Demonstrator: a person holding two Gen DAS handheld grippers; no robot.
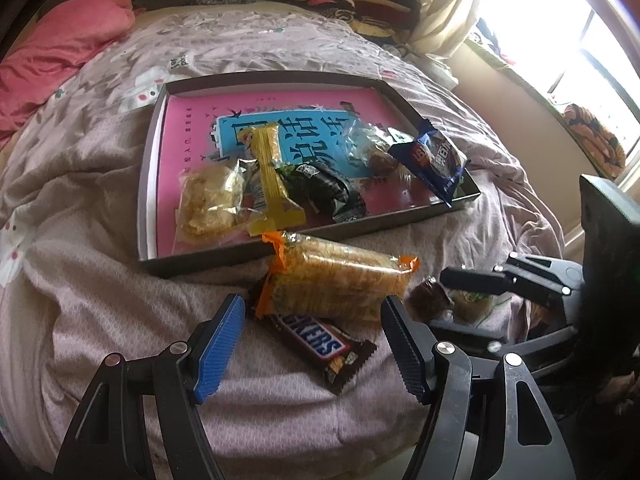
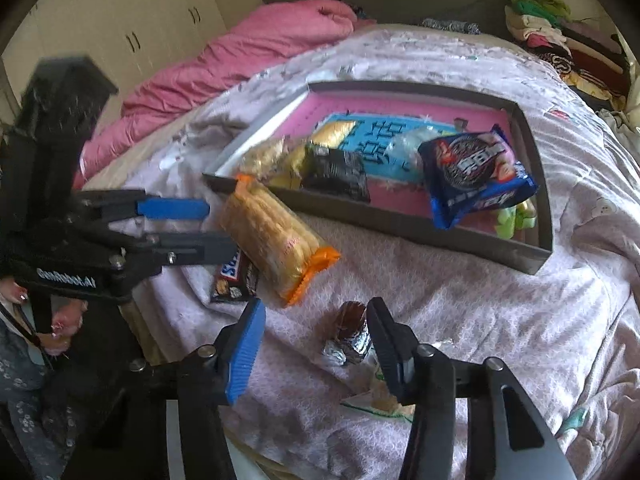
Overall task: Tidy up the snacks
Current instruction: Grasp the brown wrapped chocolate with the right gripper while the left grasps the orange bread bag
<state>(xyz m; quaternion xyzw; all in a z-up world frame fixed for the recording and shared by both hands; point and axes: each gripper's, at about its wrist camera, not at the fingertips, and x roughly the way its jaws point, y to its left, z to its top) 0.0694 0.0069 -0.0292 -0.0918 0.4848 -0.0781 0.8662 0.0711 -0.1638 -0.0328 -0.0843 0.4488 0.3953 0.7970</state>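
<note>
The left tool (image 1: 312, 344) hangs over the bed (image 1: 100, 320) with its fingers apart, one on each side of the near end of an orange-ended cracker pack (image 1: 340, 280); the pads do not press on the pack. Under that pack lies a Snickers bar (image 1: 324, 348), partly covered by it, both on the lilac bedspread just in front of the tray (image 1: 400, 226).

The right tool (image 2: 316, 344) points down at a small brown foil-wrapped sweet (image 2: 352, 332). No earlier picture is given, so I judge only the stance: its fingers stand apart around the sweet, the black finger (image 2: 384, 340) right beside the wrapper and the blue pad (image 2: 244, 356) clear of it — whether the black one touches the foil I cannot tell. A further pale packet (image 2: 384, 400) lies under this tool, mostly hidden.

Inside the dark-rimmed tray, on its pink and blue bottom, lie several snacks:
- a clear bag of pale crisps (image 1: 208, 204)
- a long yellow bar (image 1: 276, 176)
- a black packet (image 1: 324, 188)
- a clear-wrapped brown piece (image 1: 372, 148)
- a blue biscuit packet (image 2: 476, 176), propped on the tray's right edge

A pink quilt (image 2: 240, 52) is bunched at the far side of the bed.
</note>
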